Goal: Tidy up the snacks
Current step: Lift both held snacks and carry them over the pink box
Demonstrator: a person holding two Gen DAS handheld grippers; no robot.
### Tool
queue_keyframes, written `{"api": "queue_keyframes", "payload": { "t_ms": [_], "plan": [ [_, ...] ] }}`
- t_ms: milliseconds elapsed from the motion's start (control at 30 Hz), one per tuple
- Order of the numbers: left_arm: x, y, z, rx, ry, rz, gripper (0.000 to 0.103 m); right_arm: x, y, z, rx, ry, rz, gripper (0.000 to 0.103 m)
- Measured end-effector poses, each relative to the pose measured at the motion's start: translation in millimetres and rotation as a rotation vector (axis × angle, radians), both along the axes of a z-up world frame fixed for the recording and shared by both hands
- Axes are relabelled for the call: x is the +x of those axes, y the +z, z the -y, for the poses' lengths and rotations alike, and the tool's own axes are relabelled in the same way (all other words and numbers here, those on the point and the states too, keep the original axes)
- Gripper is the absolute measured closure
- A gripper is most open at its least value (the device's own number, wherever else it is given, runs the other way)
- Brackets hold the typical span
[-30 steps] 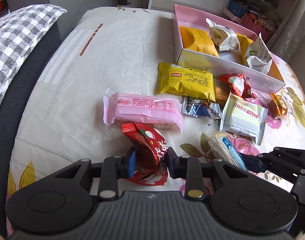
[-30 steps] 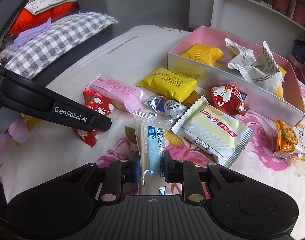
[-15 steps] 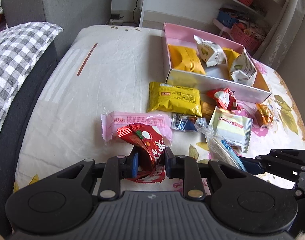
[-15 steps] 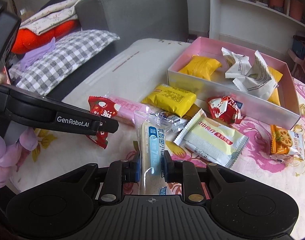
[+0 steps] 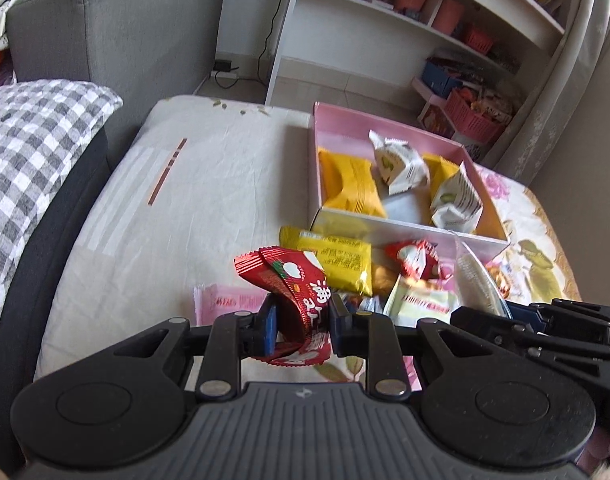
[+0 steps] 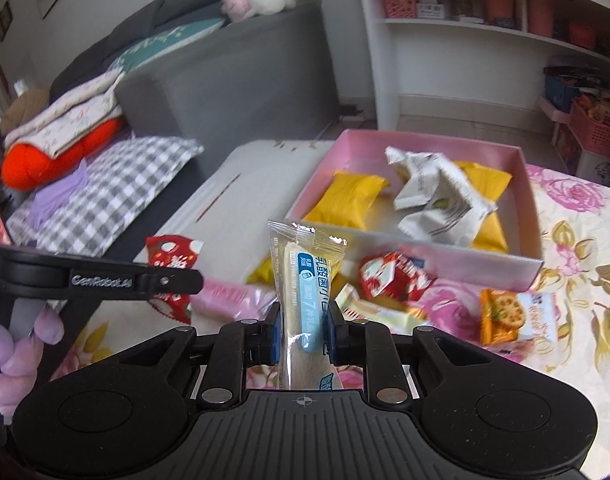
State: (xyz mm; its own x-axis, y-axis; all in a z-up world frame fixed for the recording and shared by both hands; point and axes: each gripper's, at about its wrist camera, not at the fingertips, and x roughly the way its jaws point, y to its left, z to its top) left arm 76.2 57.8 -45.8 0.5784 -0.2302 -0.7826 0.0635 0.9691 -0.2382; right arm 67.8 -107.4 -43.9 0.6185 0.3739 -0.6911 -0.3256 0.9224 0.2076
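My left gripper [image 5: 301, 326] is shut on a red snack packet [image 5: 293, 280] and holds it above the bed. My right gripper [image 6: 303, 334] is shut on a clear-wrapped blue-label bread stick [image 6: 307, 280], also lifted. A pink box [image 5: 409, 226] ahead holds yellow packets [image 5: 351, 184] and white packets [image 5: 399, 164]; it also shows in the right wrist view [image 6: 421, 250]. Loose snacks lie before it: a yellow packet [image 5: 337, 258], a pink packet [image 5: 229, 300], a red packet [image 6: 389, 278], a pale green packet [image 5: 421, 302] and an orange cracker packet [image 6: 513, 316].
The bed cover [image 5: 209, 184] is white on the left and flowered on the right. A checked pillow [image 5: 29, 152] and grey sofa [image 5: 117, 52] lie left. White shelves [image 5: 425, 20] stand behind the bed. The left gripper's side [image 6: 97, 276] shows in the right wrist view.
Both grippers have risen from the bed with their packets, and the views now look further over the pink box and the room.
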Motion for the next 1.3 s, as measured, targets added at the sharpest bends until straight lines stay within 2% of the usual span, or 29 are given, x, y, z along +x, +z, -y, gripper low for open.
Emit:
{"api": "queue_keyframes", "payload": {
  "t_ms": [400,733,1067,1300],
  "plan": [
    [25.1,16.3,8.1,-0.047,0.031,0.06,0.081,31.8,21.2,51.3,0.055,-0.19,0.033,0.083],
    [51.7,13.3,28.9,-0.076,0.03,0.093,0.081,63.4,23.6,98.1,0.115,-0.358,0.049,0.083],
    [88.8,-1.1,50.6,-0.068,0.026,0.177,0.081,98.0,1.0,116.5,0.164,-0.43,0.059,0.083],
    [129.0,-16.0,69.1,0.005,0.001,0.176,0.08,119.9,-22.8,120.2,0.141,-0.425,0.032,0.083]
  ]
}}
